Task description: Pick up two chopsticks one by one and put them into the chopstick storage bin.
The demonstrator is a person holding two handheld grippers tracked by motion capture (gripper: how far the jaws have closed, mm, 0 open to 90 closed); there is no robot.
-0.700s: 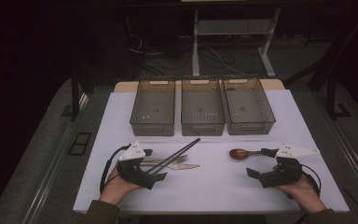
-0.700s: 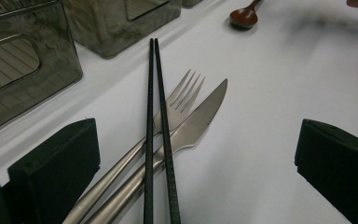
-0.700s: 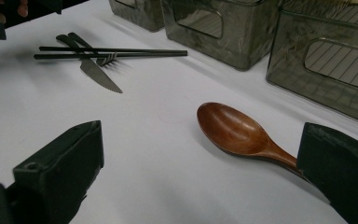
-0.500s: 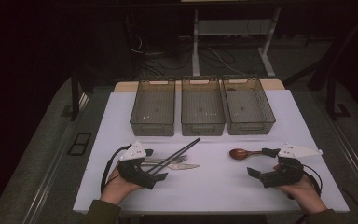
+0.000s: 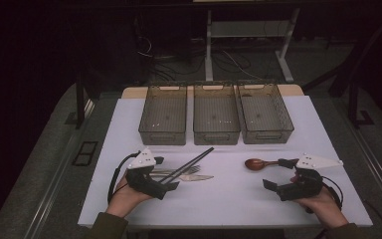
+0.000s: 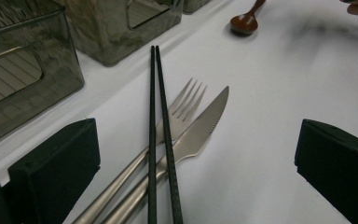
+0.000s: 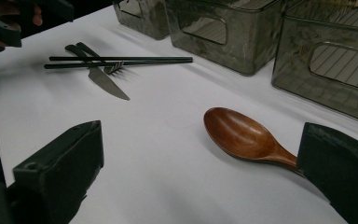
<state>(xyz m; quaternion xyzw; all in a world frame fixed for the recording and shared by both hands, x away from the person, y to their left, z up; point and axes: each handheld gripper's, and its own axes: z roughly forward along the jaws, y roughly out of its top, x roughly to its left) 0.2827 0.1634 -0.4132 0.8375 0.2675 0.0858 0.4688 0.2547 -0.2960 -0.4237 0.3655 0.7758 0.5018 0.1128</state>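
- High view: the left gripper (image 5: 163,174) rests low on the white table (image 5: 229,199) at about 8 o'clock, jaws spread wide and gripping nothing. Its jaws straddle the handle ends of a pair of black chopsticks (image 5: 191,163), which slant up toward 1 o'clock across a fork (image 5: 183,171) and a knife (image 5: 195,177).
- High view: the right gripper (image 5: 277,175) sits at about 4 o'clock, jaws likewise wide apart and empty. A wooden spoon (image 5: 256,163) lies just beside it, bowl toward 9 o'clock and handle running toward the far jaw.
- High view: three clear bins (image 5: 216,113) stand side by side at 12 o'clock, well apart from the cutlery.
- Left gripper view: the two black jaws stand at 8 and 4 o'clock with bare table between. The chopsticks (image 6: 156,116) run from 6 toward 12 o'clock, lying on top of the fork (image 6: 182,107) and the knife (image 6: 200,128), which fan out toward 1 o'clock. No pad touches them. The spoon (image 6: 243,23) shows small at 1 o'clock; a bin (image 6: 23,70) fills 10 o'clock.
- Right gripper view: the jaws gape at 8 and 4 o'clock. The spoon (image 7: 242,135) lies between them, its handle passing behind the 4 o'clock jaw; whether they touch I cannot tell. The chopsticks (image 7: 121,60), knife (image 7: 105,81) and fork lie at 11 o'clock, with the left gripper (image 7: 0,28) at 10 o'clock and bins (image 7: 223,28) along 1 o'clock.
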